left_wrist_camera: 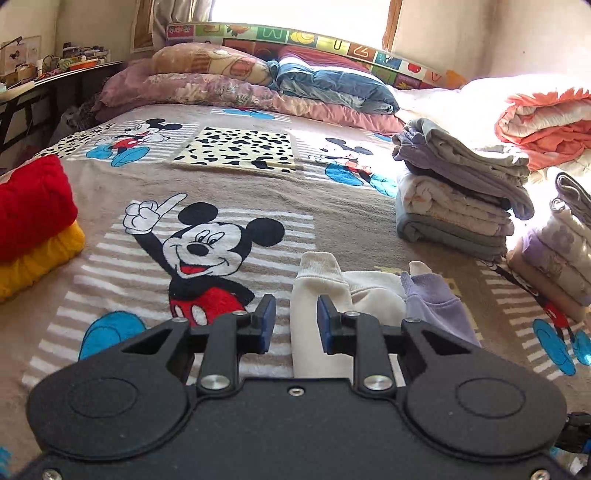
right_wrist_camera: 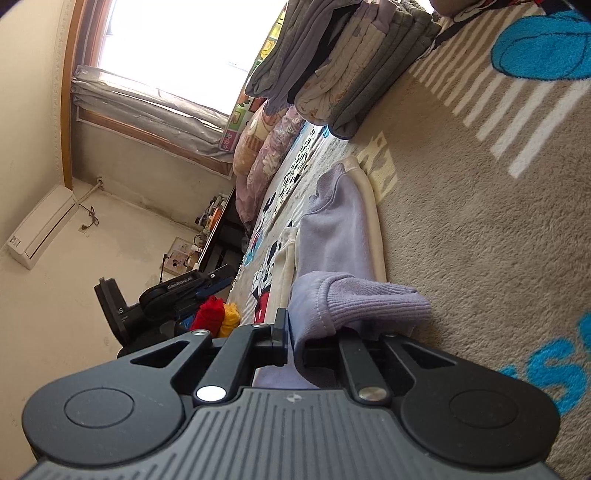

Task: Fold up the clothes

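Fingers (right_wrist_camera: 279, 332) of right gripper (right_wrist_camera: 314, 341) straddle lilac cuff (right_wrist_camera: 354, 299).

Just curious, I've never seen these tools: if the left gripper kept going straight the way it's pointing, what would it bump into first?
Probably the cream sleeve lying between the left gripper's open fingers, on the Mickey Mouse blanket; depth is unclear.

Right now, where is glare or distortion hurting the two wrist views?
Left wrist: window blown out, sunlight washes out the folded stack. Right wrist: view rolled sideways, window overexposed, fisheye bends the edges, lilac cuff sharp.
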